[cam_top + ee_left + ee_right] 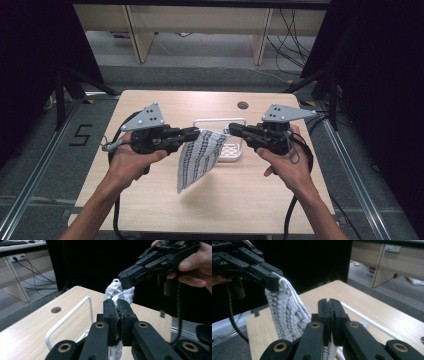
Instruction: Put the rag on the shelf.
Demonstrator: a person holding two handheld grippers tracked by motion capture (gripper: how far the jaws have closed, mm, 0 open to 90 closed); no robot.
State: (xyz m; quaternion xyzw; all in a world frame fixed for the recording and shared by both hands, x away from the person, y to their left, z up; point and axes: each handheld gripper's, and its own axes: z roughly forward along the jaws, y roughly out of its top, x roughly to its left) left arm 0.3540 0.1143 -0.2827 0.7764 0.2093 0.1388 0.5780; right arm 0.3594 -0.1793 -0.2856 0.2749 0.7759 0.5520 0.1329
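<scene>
A white knitted cloth (196,159) with dark stripes hangs above the wooden table (150,200), stretched between the two grippers and drooping to the lower left. My left gripper (196,132) is shut on its left upper corner, and my right gripper (231,128) is shut on the other upper corner. In the left gripper view the jaws (117,305) pinch bunched cloth (113,291), with the right gripper (128,280) clamped on it just beyond. In the right gripper view the jaws (329,305) hold the cloth's edge, and the cloth (287,315) hangs from the left gripper (270,280).
A white wire rack (235,152) with an upright handle (67,316) stands mid-table behind the cloth. A round cable hole (243,105) sits near the far edge. Desk legs and cables lie on the floor beyond, with dark curtains on both sides.
</scene>
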